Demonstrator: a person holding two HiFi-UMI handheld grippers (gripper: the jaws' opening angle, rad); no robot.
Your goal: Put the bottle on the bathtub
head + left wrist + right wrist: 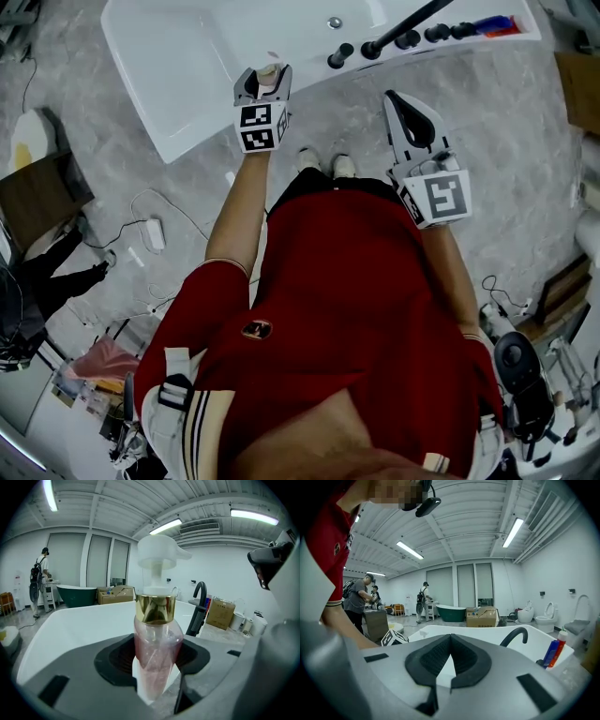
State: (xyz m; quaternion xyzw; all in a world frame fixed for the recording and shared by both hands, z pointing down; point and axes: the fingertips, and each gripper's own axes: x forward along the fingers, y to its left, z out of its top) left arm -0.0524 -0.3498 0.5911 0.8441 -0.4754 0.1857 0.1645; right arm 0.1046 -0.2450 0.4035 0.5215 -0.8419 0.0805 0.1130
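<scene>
A clear pink pump bottle (157,646) with a gold collar and a white pump head stands upright between the jaws of my left gripper (157,667), which is shut on it. In the head view the left gripper (263,86) holds the bottle (268,71) right at the near rim of the white bathtub (187,56). Whether the bottle touches the rim, I cannot tell. My right gripper (414,112) hovers to the right, near the tub's corner, shut with nothing in it; its jaws meet in the right gripper view (450,660).
A black faucet (403,26) and knobs sit on the tub's right ledge, with red and blue items (497,25) at its end. Cables (155,230) and clutter lie on the marble floor at left. People stand far off by a green tub (450,611).
</scene>
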